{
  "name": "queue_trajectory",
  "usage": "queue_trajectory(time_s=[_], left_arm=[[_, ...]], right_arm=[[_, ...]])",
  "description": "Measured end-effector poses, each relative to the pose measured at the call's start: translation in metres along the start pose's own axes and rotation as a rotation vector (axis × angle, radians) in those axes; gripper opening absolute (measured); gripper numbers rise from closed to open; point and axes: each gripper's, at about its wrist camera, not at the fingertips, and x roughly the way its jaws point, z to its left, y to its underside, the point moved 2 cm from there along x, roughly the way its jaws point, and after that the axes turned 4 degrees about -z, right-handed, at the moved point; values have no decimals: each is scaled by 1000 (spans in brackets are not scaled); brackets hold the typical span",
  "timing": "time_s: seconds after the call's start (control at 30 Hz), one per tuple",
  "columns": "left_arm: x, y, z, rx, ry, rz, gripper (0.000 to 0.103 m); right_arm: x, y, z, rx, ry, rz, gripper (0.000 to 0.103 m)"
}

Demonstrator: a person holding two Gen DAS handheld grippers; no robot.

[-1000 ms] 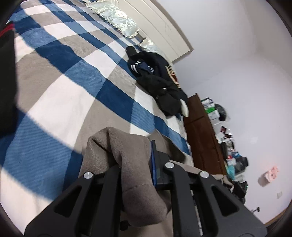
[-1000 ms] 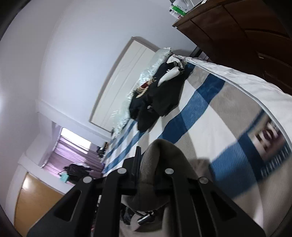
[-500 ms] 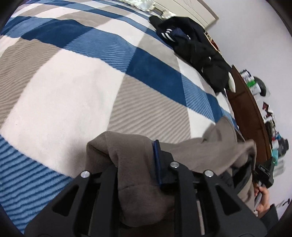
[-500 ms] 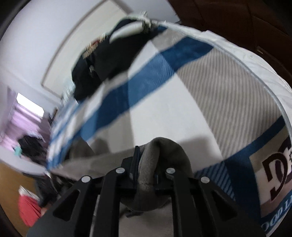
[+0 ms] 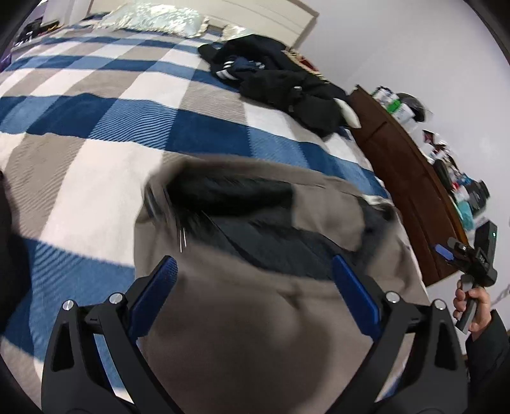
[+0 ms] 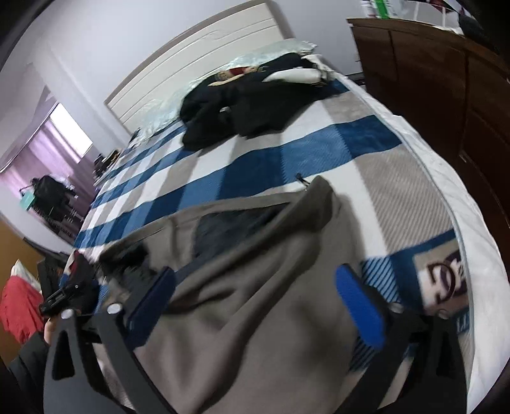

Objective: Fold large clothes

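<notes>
The left gripper (image 5: 253, 269) had its two blue-padded fingers (image 5: 355, 294) spread wide and still opening, with the grey-brown coat (image 5: 255, 334) lying loose between them and neither pad pressing on it. The right gripper (image 6: 258, 285) was the same: its blue fingers (image 6: 360, 307) stood far apart and opening, with the coat's (image 6: 255, 318) fabric under and between them but not pinched.

The coat lay spread on the checked blanket (image 5: 95, 133), at the blanket's near end, its dark lining (image 5: 261, 235) showing where the front fell open. Part of the coat was blurred. In the left wrist view, the right gripper (image 5: 471, 254) showed just past the coat's right edge, held by the person's hand (image 5: 471, 305) in a dark sleeve. In the right wrist view, the left gripper (image 6: 63, 294) showed as a dark shape just past the coat's left edge.

Well beyond the coat, toward the blanket's far end, a pile of black clothes (image 5: 280, 82) lay on the blanket (image 6: 255, 172), near the pillows (image 5: 153, 19) and the pale headboard (image 6: 197, 67). A dark wooden dresser (image 5: 404, 178) stood beside the blanket's right edge, its top crowded with small items too small to make out. A logo patch (image 6: 443, 277) sat on the blanket just right of the coat
</notes>
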Motion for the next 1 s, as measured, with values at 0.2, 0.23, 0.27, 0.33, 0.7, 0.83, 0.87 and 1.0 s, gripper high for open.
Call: queue_trajectory(time_s=[0.2,0.23,0.27,0.33,0.7,0.83,0.87,1.0], left_arm=[[-31,52,-54,16,85,6,95],[-33,58,-61,16,98,3,95],[-35,66,-67,16,113,-1,95],[-40,85,-79,25,137,-14,95],[-7,128,-82,119,126,-33,96],[3,130,-72,105,169,5,96],[6,131,-73,110,167,10,96],[8,132,-76,111,137,11,96]], right_arm=[[4,37,65,-6,-123,126,99],[10,44,76,7,-146,160,99],[15,50,85,15,-166,185,99],[26,57,103,14,-186,210,99],[131,48,117,224,-94,302,99],[164,49,107,269,-42,335,99],[171,50,105,274,-30,346,99],[176,54,101,243,58,304,57]])
